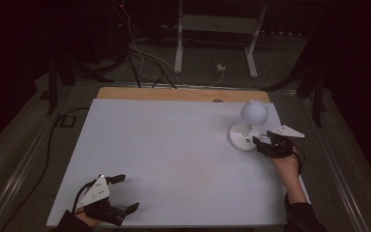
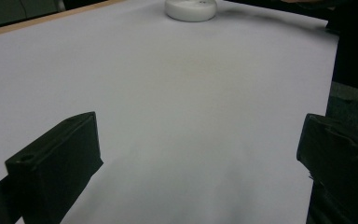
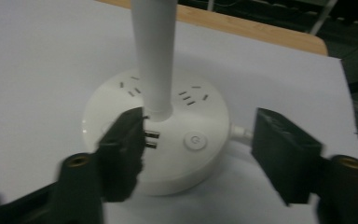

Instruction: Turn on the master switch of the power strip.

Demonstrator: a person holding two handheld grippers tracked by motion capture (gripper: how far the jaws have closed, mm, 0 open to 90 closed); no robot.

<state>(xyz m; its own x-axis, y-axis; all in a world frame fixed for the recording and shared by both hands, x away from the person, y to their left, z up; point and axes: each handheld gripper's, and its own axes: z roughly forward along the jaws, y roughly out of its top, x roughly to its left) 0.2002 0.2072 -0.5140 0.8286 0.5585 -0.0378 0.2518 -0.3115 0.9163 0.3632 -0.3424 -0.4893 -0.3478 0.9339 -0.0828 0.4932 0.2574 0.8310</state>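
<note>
A white desk lamp with a round globe head [image 1: 254, 112] stands on a round white base [image 1: 244, 137] at the table's right. That base [image 3: 168, 135] carries socket slots, USB ports and a round power button [image 3: 195, 141]; a white stem [image 3: 153, 56] rises from it. My right gripper [image 1: 263, 144] is open just at the base's near edge, its jaws either side of the button in the right gripper view [image 3: 198, 151]. Over at the front left edge of the table, my left gripper [image 1: 125, 192] rests open with nothing between its jaws [image 2: 200, 154]. The lamp base [image 2: 191, 9] shows far off.
A white sheet [image 1: 174, 154] covers the table, with a wooden strip [image 1: 183, 94] along the far edge. A white cord [image 3: 241, 133] leaves the base on its right. Beyond the table lie cables [image 1: 140, 58] and a white desk frame [image 1: 217, 38] on the dark floor.
</note>
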